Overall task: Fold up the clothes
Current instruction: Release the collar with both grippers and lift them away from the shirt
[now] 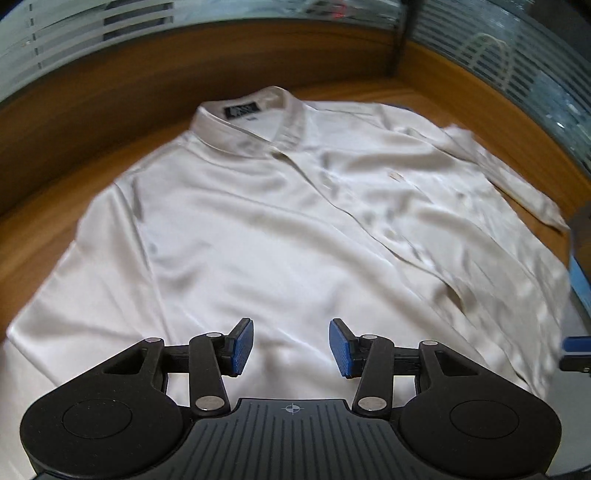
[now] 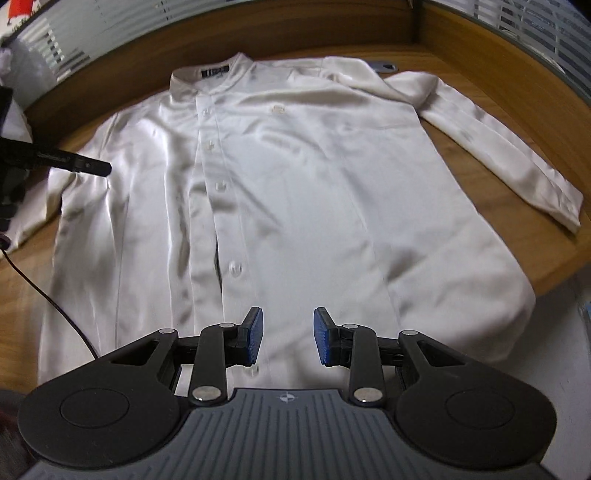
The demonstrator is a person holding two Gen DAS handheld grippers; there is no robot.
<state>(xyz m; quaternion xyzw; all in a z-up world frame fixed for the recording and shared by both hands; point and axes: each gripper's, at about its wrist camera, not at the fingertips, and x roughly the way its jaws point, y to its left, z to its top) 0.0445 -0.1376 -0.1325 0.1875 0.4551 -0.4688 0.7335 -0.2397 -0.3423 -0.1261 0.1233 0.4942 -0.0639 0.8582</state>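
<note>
Wooden table (image 2: 480,206), wood ledge (image 1: 110,74), perhaps frosted-striped glass (image 1: 74,22) behind.

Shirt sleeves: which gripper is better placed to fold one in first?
Probably the left gripper: the shirt has one sleeve lying near it, while the other sleeve angles away from the right gripper. Both are open and empty.

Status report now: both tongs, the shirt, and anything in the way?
Left tongs open, empty, over shirt. Right tongs open, empty. Shirt flat on table, buttoned, unfolded. Black cable beside its left edge.
</note>
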